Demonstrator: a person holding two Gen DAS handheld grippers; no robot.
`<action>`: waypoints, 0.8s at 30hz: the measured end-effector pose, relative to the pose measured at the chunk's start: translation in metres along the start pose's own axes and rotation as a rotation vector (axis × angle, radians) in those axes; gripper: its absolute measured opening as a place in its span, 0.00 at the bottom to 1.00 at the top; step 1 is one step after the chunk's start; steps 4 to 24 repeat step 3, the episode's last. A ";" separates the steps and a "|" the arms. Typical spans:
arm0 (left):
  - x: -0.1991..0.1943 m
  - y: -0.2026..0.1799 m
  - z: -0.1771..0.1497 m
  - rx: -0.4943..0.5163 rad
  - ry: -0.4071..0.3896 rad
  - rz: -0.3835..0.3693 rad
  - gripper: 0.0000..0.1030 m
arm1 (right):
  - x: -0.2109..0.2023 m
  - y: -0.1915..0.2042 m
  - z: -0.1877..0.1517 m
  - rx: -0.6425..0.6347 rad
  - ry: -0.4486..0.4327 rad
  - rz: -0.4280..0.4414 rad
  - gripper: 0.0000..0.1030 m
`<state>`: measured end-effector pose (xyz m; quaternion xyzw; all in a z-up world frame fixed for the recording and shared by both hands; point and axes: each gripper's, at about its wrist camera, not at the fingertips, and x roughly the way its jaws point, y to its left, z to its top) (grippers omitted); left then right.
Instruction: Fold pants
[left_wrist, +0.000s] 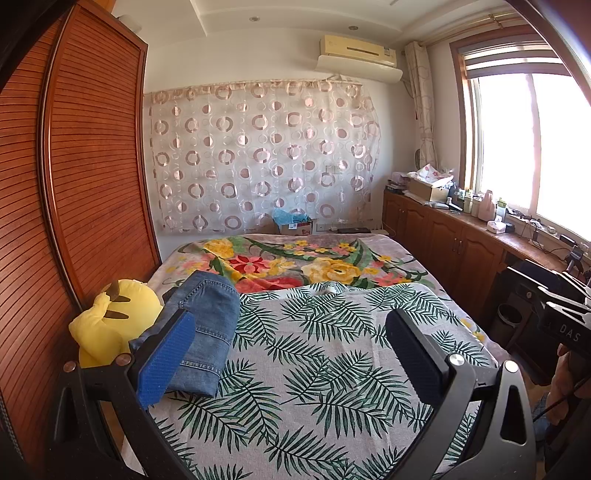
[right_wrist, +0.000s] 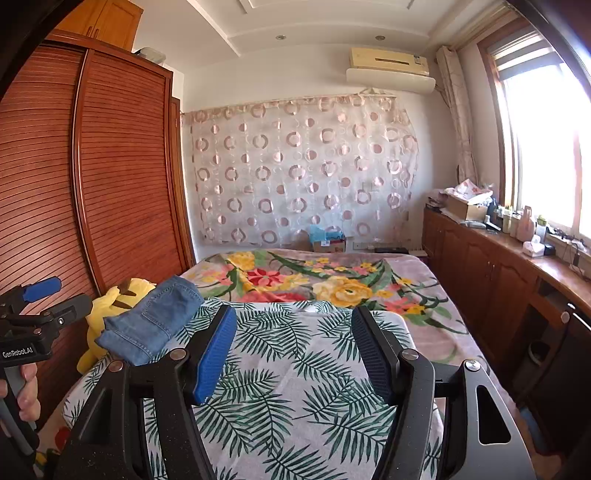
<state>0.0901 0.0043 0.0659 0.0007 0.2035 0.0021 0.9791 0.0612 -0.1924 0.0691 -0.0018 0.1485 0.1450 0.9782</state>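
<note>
The blue denim pants (left_wrist: 207, 332) lie folded in a compact bundle at the left edge of the leaf-print cloth (left_wrist: 314, 362) on the bed; they also show in the right wrist view (right_wrist: 151, 321). My left gripper (left_wrist: 291, 332) is open and empty, held above the cloth, with its left finger just in front of the bundle. My right gripper (right_wrist: 293, 330) is open and empty above the cloth, to the right of the pants. The right gripper's body shows at the far right of the left wrist view (left_wrist: 561, 317), and the left gripper's body at the far left of the right wrist view (right_wrist: 33, 317).
A yellow plush toy (left_wrist: 107, 325) sits against the pants by the wooden wardrobe (left_wrist: 74, 177). A floral blanket (left_wrist: 295, 262) covers the far half of the bed. A low wooden cabinet (left_wrist: 443, 236) with clutter runs along the right under the window.
</note>
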 end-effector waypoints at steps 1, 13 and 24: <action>0.000 0.000 0.000 0.000 0.000 -0.001 1.00 | 0.000 0.000 0.000 0.000 0.000 -0.001 0.65; 0.000 0.000 0.000 0.000 0.001 -0.001 1.00 | 0.000 0.000 0.000 0.002 0.001 0.000 0.65; 0.000 0.000 0.000 0.000 0.001 -0.001 1.00 | 0.000 0.000 0.000 0.002 0.001 0.000 0.65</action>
